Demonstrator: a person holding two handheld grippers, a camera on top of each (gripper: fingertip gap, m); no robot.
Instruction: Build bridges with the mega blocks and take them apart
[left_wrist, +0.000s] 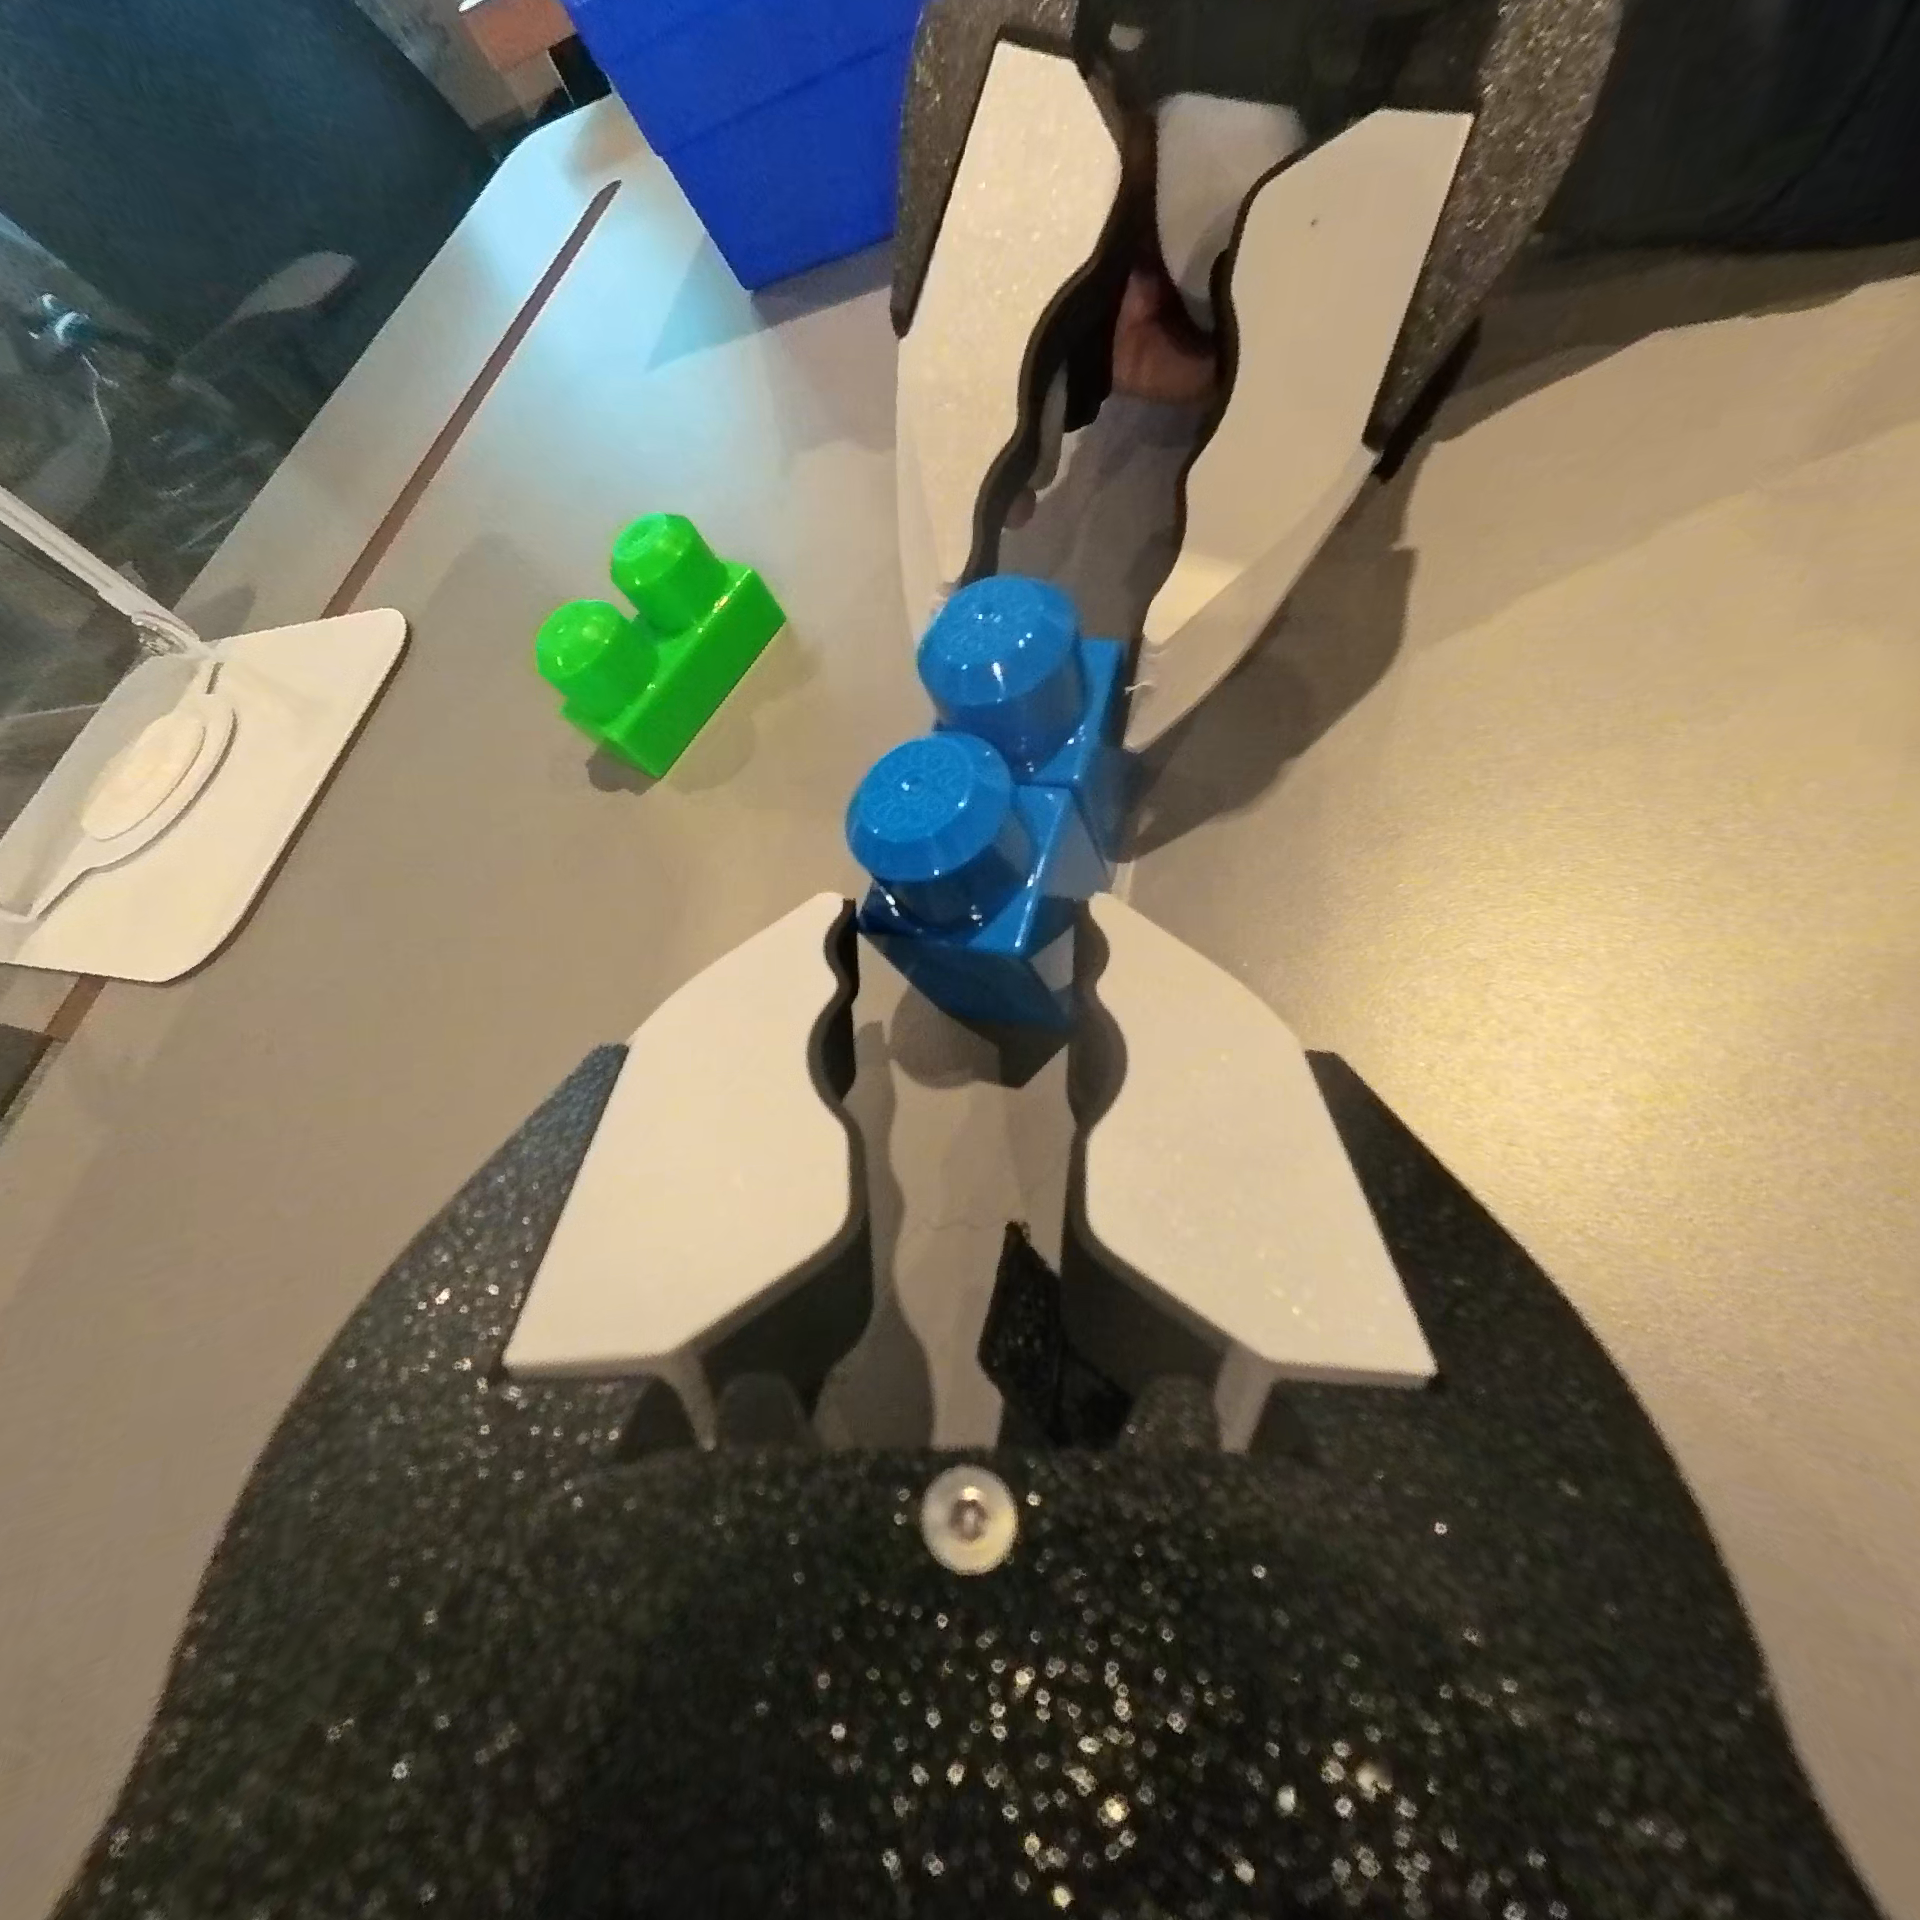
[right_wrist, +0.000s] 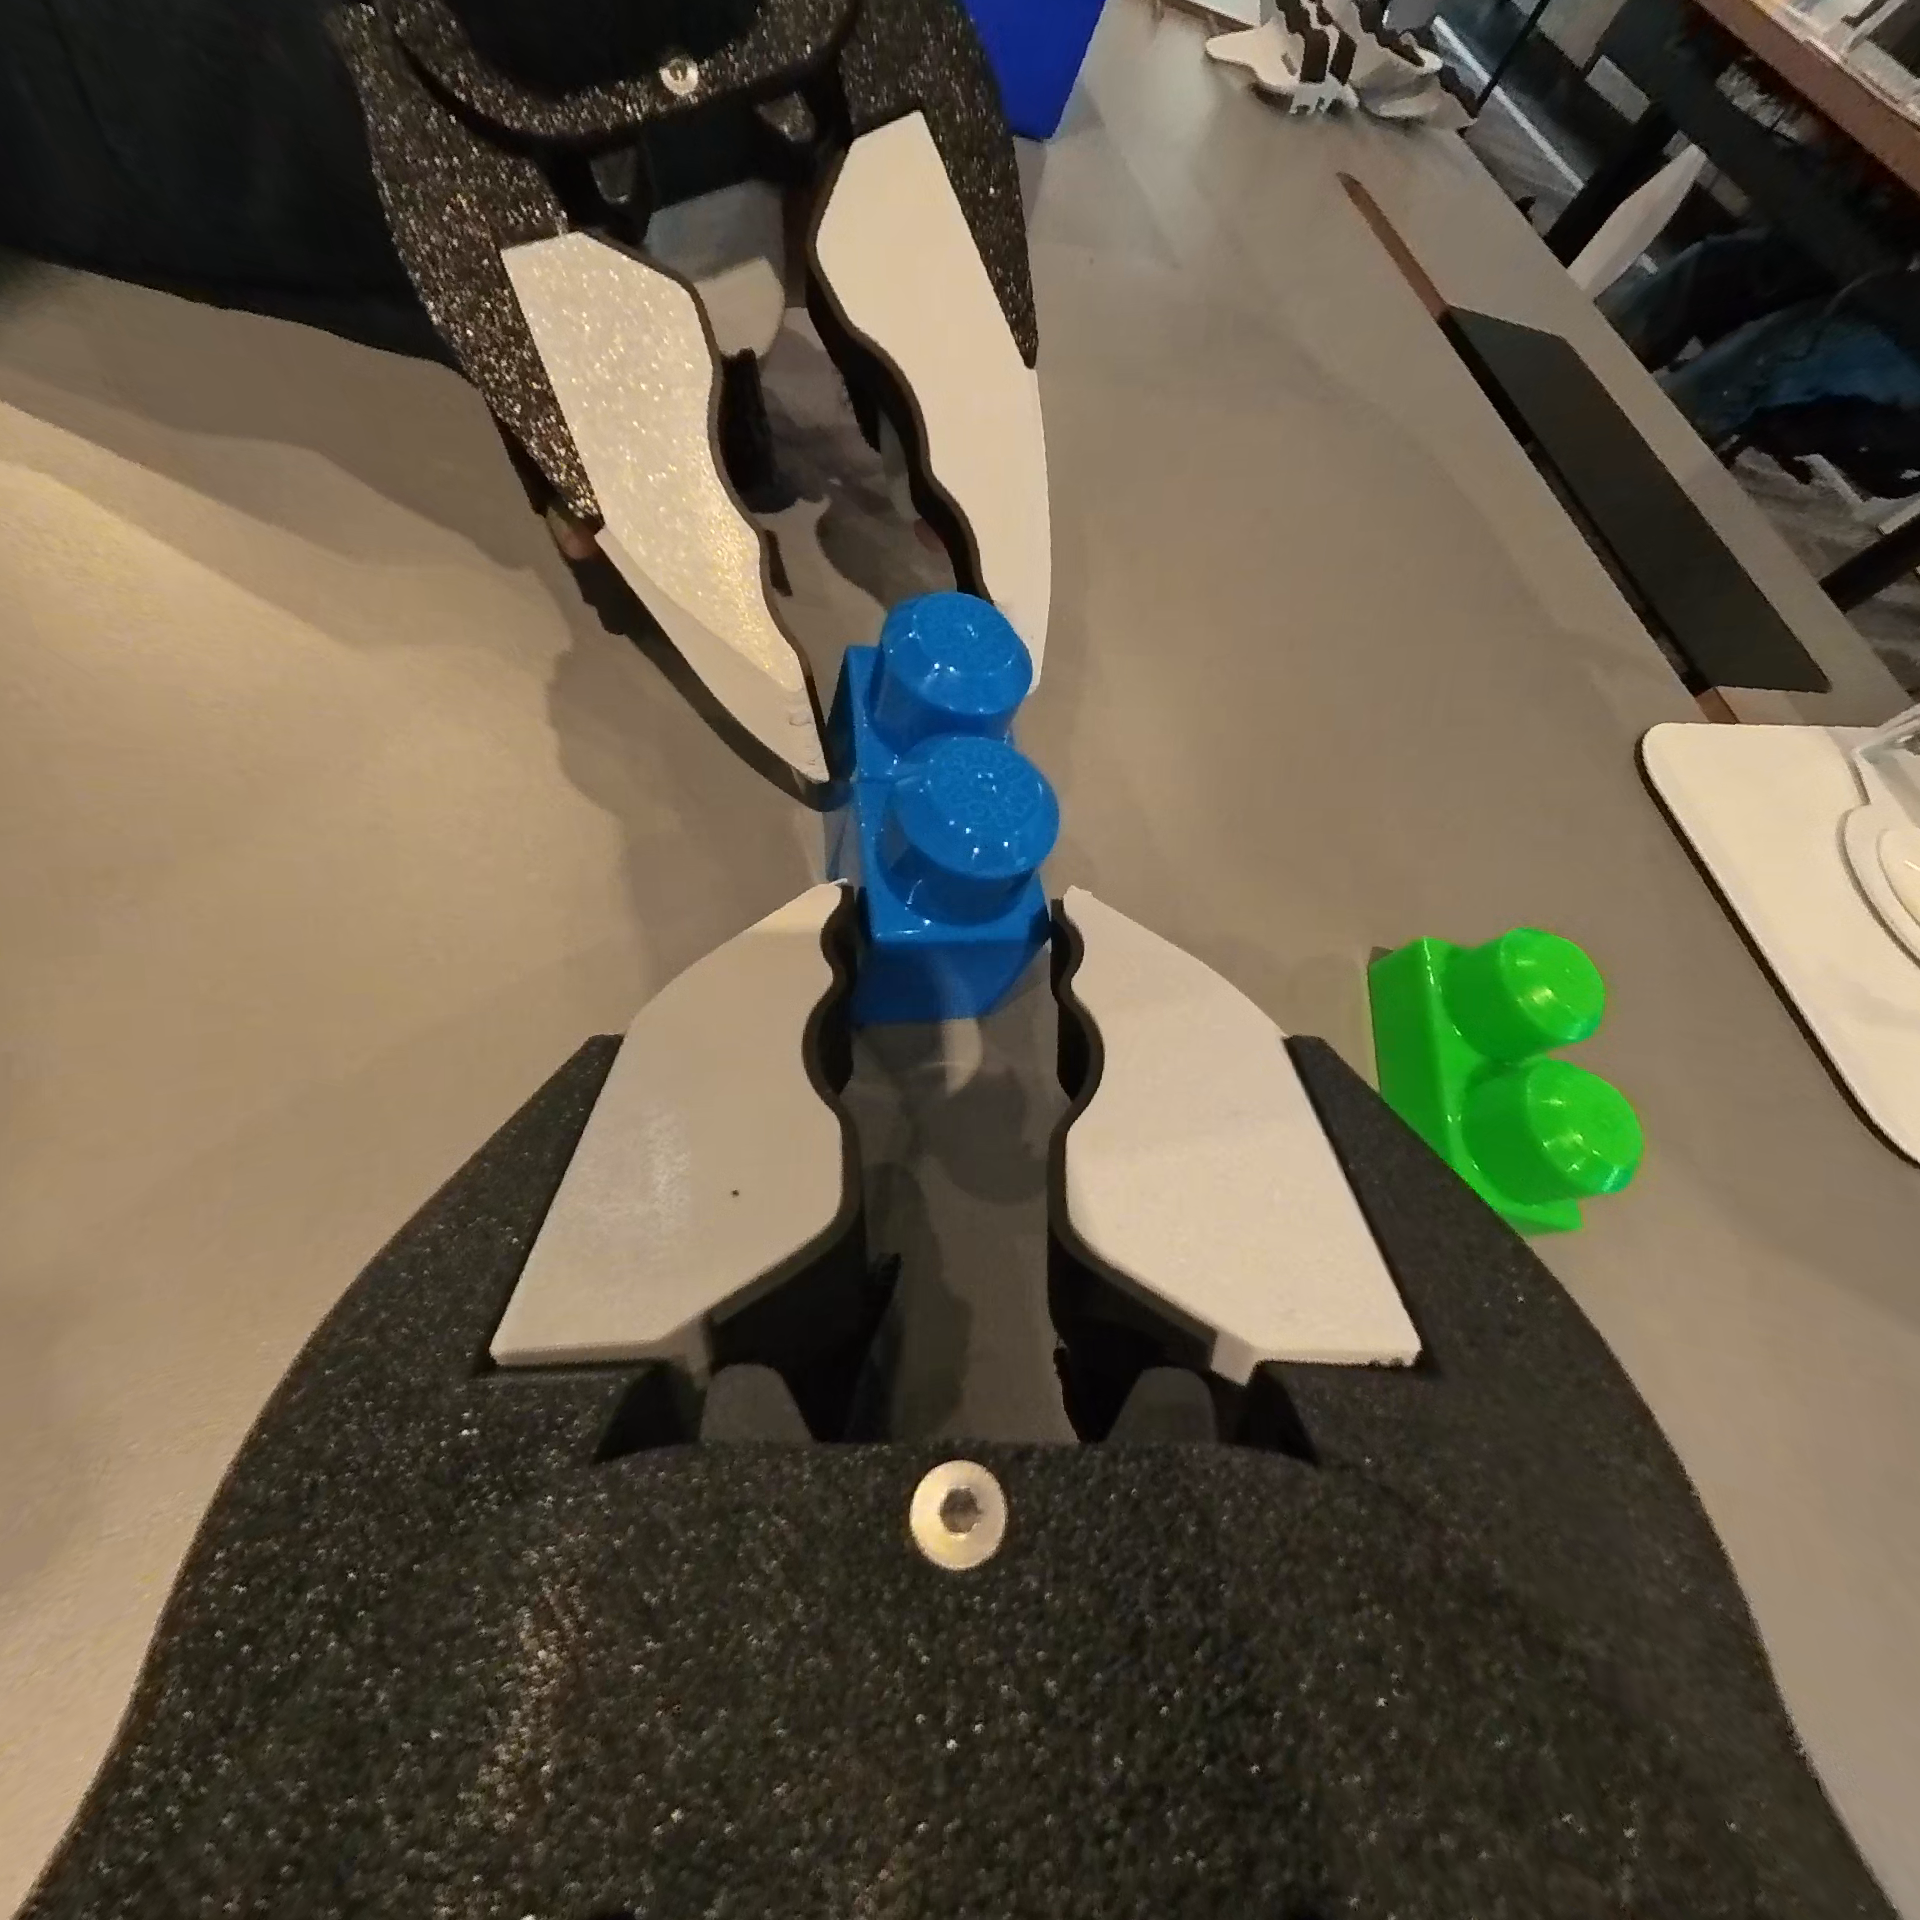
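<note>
A blue two-stud block piece (left_wrist: 971, 790) hangs between both grippers just above the grey table (left_wrist: 1507, 935). In the left wrist view a seam runs between its studs, so I cannot tell if it is one block or two. My left gripper (left_wrist: 977, 914) is shut on the end nearest it. My right gripper (left_wrist: 1049, 665) comes from the opposite side and is shut on the other end. The right wrist view shows the same blue piece (right_wrist: 951, 831), with my right gripper (right_wrist: 956, 914) near and my left gripper (right_wrist: 925, 696) far. A green two-stud block (left_wrist: 665, 665) lies alone on the table, and it also shows in the right wrist view (right_wrist: 1496, 1081).
A blue bin (left_wrist: 769, 125) stands at the table's far end. A white base plate with a clear stand (left_wrist: 208, 790) lies beyond the green block, and it also shows in the right wrist view (right_wrist: 1766, 935). A black plate (right_wrist: 1621, 520) lies near the table edge. The tips of one gripper are about 4 cm away from the tips of the other. About 10 cm separates my right fingertips from the green two-stud block (left_wrist: 665, 665). My right wrist view (right_wrist: 1451, 1039) looks at it from another angle.
</note>
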